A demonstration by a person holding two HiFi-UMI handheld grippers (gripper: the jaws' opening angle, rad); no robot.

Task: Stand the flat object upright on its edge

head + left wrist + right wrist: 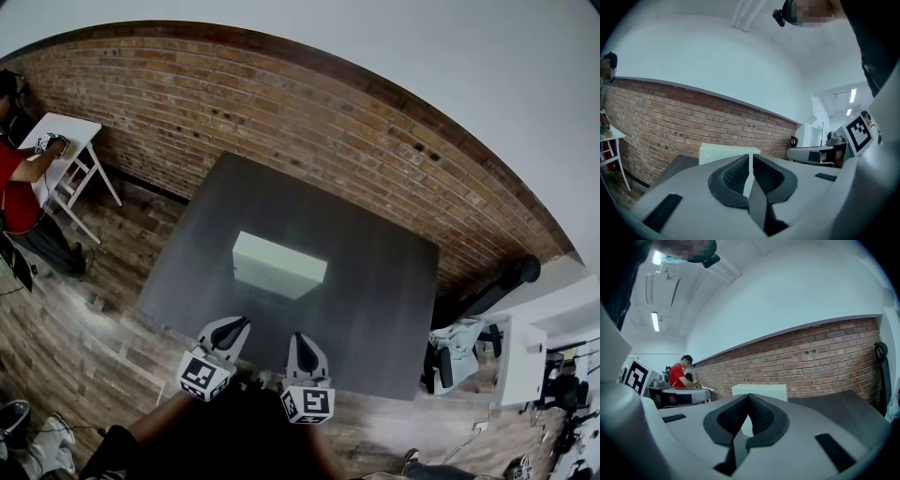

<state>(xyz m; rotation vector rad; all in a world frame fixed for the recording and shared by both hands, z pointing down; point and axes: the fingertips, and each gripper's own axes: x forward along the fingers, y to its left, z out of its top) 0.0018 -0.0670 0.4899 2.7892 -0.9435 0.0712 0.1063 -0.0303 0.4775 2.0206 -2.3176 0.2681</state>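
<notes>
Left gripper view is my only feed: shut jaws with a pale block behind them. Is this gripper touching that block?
Observer: No. In the head view the left gripper is at the near edge of the table, with bare tabletop between it and the white block.
Operator: What are the right gripper's jaws doing?
Observer: The right gripper is shut with nothing between its jaws, as its own view shows.
Operator: Where is the block relative to the two grippers?
Observer: The head view shows it ahead of both grippers, near the middle of the table.
</notes>
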